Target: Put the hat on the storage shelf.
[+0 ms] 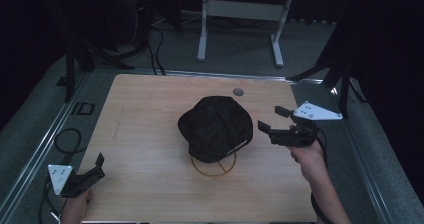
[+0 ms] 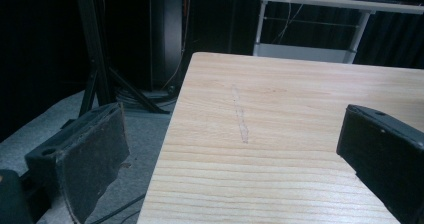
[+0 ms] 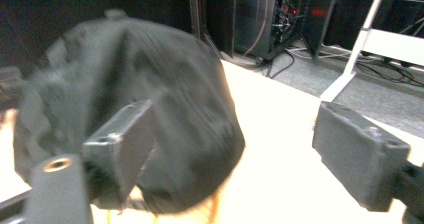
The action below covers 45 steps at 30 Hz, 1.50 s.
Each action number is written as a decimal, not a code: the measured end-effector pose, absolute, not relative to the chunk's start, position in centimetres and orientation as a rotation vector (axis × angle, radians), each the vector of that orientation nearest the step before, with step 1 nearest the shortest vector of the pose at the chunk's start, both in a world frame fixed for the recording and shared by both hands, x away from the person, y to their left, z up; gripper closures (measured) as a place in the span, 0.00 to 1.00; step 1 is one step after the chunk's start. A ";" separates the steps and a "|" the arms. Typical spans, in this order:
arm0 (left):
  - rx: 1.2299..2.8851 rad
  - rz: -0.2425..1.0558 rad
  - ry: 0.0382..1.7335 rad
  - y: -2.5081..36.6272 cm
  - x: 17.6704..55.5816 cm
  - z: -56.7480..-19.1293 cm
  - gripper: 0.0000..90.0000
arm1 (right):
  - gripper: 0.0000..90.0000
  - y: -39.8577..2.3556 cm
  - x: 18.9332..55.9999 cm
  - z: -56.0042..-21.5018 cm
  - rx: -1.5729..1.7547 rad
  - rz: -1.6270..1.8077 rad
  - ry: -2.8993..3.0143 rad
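A black cap [image 1: 215, 126] lies dome-up in the middle of the wooden table [image 1: 145, 109], over a thin orange ring [image 1: 216, 170] that peeks out at its near edge. My right gripper [image 1: 271, 118] hovers just right of the cap, level and pointing left at it, jaws open with nothing between them. In the right gripper view the cap [image 3: 140, 59] looms blurred behind the left jaw, and the gripper [image 3: 240, 144] frames bare table. My left gripper [image 1: 99, 167] rests open at the table's near left corner, far from the cap. Its own view shows its jaws [image 2: 235, 149] spread over bare wood [image 2: 280, 94].
A small grey disc [image 1: 238, 91] is set in the table near its far edge. A white desk frame [image 1: 240, 14] stands on the floor beyond. Cables [image 1: 67, 139] loop on the grey floor at the left, and dark stand legs [image 1: 75, 59] flank the table.
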<state>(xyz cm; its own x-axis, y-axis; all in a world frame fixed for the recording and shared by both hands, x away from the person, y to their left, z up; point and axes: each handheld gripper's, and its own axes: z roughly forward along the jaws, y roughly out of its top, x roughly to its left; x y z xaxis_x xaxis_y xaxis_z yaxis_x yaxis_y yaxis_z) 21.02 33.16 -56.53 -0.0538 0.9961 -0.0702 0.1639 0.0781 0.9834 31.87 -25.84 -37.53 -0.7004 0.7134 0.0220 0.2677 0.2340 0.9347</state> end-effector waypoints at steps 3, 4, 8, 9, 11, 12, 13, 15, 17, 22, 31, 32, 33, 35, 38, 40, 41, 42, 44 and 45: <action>1.252 1.106 1.401 33.2 21.0 -56.5 0.01 | 0.15 -27.0 32.0 -38.5 0.930 1.488 2.090; 1.253 1.107 1.401 33.2 21.0 -56.5 0.01 | 0.15 -27.3 32.0 -38.9 0.944 1.478 2.081; 1.252 1.106 1.400 33.1 21.0 -56.5 0.01 | 0.14 -28.4 32.0 -40.6 0.969 1.435 2.081; 1.252 1.106 1.400 33.2 21.0 -56.5 0.01 | 0.14 -28.7 32.0 -41.2 0.975 1.424 2.082; 1.252 1.105 1.399 33.2 21.0 -56.5 0.01 | 0.14 -29.3 32.0 -42.2 0.992 1.405 2.067; 1.253 1.104 1.400 33.2 21.0 -56.5 0.01 | 0.14 -29.5 31.9 -42.6 0.999 1.402 2.067; 1.253 1.104 1.399 33.2 21.0 -56.5 0.01 | 0.14 -29.8 31.9 -43.2 1.007 1.391 2.062; 1.253 1.105 1.398 33.1 21.0 -56.5 0.01 | 0.14 -30.3 31.9 -44.2 1.021 1.376 2.051; 1.253 1.106 1.397 33.1 21.0 -56.5 0.01 | 0.14 -31.0 31.7 -45.3 1.037 1.365 2.039; 1.253 1.106 1.399 33.1 21.0 -56.5 0.01 | 0.14 -32.3 31.4 -47.8 1.075 1.322 2.027; 1.254 1.106 1.400 33.1 21.0 -56.5 0.01 | 0.14 -35.0 30.4 -51.4 1.190 1.242 1.932; 1.253 1.106 1.401 33.1 21.0 -56.5 0.01 | 0.14 -35.2 30.3 -51.7 1.200 1.235 1.927; 1.254 1.105 1.401 33.1 21.1 -56.5 0.01 | 0.14 -35.4 30.2 -52.1 1.211 1.225 1.924; 1.255 1.105 1.401 33.2 21.1 -56.5 0.01 | 0.14 -35.8 30.0 -52.7 1.213 1.193 1.919; 1.254 1.104 1.402 33.2 21.1 -56.5 0.01 | 0.14 -36.4 29.8 -53.5 1.253 1.169 1.907; 1.253 1.103 1.402 33.2 21.0 -56.5 0.01 | 0.14 -36.8 29.6 -53.9 1.278 1.158 1.901; 1.253 1.102 1.401 33.2 21.1 -56.5 0.01 | 0.14 -37.0 29.4 -54.0 1.285 1.151 1.890; 1.253 1.103 1.401 33.2 21.0 -56.5 0.01 | 0.14 -37.1 29.2 -54.2 1.296 1.152 1.875; 1.252 1.102 1.401 33.2 21.0 -56.5 0.01 | 0.14 -37.5 28.9 -54.4 1.310 1.132 1.865; 1.251 1.102 1.401 33.2 21.0 -56.5 0.01 | 0.14 -37.6 28.7 -54.6 1.314 1.123 1.854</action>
<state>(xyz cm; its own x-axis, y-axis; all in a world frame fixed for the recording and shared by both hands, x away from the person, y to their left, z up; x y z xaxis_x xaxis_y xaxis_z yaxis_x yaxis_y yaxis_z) 21.04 33.18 -56.53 -0.0523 0.9961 -0.0714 0.1649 0.0791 0.9831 28.70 -37.56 -54.56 -0.3319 0.9433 0.0011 0.4377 0.1529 0.8860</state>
